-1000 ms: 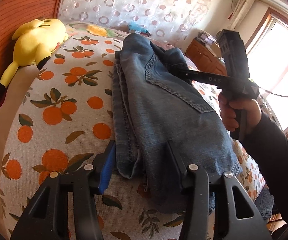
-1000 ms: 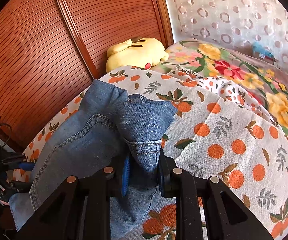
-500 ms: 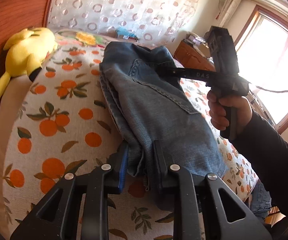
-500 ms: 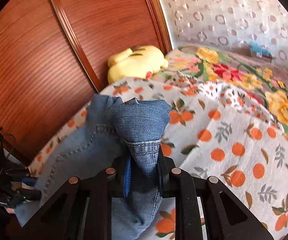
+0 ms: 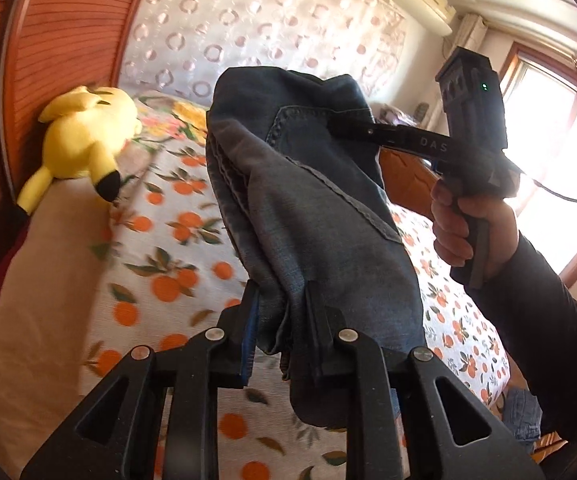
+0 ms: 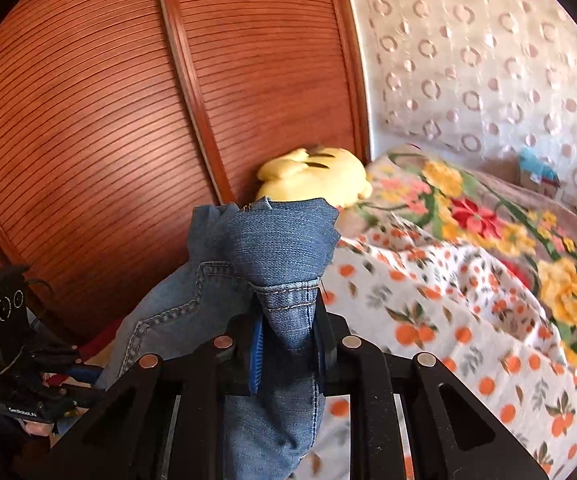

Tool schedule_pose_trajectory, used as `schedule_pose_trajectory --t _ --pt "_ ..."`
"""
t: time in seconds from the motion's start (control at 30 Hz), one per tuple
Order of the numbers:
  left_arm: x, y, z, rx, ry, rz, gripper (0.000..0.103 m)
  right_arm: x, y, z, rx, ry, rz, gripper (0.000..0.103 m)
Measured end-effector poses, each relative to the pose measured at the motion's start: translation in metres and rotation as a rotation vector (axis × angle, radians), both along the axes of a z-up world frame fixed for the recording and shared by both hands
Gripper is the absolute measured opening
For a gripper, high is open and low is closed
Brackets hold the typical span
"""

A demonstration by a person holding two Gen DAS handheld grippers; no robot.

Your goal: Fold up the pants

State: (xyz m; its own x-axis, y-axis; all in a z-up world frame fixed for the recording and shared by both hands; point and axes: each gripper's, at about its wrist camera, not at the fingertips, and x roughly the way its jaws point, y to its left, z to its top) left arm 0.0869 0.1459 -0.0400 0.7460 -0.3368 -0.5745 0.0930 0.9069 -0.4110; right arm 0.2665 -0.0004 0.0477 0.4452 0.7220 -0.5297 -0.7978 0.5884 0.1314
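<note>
The folded blue jeans (image 5: 312,216) hang in the air above the bed, stretched between both grippers. My left gripper (image 5: 282,320) is shut on the near end of the bundle, denim bunched between its pads. In the left wrist view the right gripper (image 5: 340,126) bites the far end, held by a hand (image 5: 468,224) in a dark sleeve. In the right wrist view my right gripper (image 6: 288,336) is shut on a thick fold of the jeans (image 6: 280,252) with a stitched hem. The other gripper (image 6: 16,344) shows at the lower left.
The bed (image 5: 156,248) has an orange-print sheet. A yellow plush toy (image 5: 84,140) lies by the wooden wardrobe doors (image 6: 108,120). A floral blanket (image 6: 488,232) is at the head of the bed. A window (image 5: 560,168) is on the right.
The left gripper closed on the near end of the jeans. Both grippers then rose, and the jeans came up off the sheet.
</note>
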Motion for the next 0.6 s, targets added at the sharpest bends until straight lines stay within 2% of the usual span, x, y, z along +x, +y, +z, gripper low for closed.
schedule_pose_trajectory --t 0.33,0.47,0.6 --pt "-0.023 0.061 0.031 0.043 -0.062 0.126 0.022 -0.005 0.061 0.024 0.051 -0.051 0.1 0.019" --pt "-0.007 0.072 0.034 0.088 -0.053 0.132 0.022 0.013 0.06 0.011 0.059 -0.027 0.08 0.019" --pt "0.027 0.072 0.024 0.122 -0.015 0.087 0.022 0.04 0.05 -0.016 0.045 0.027 0.011 0.019"
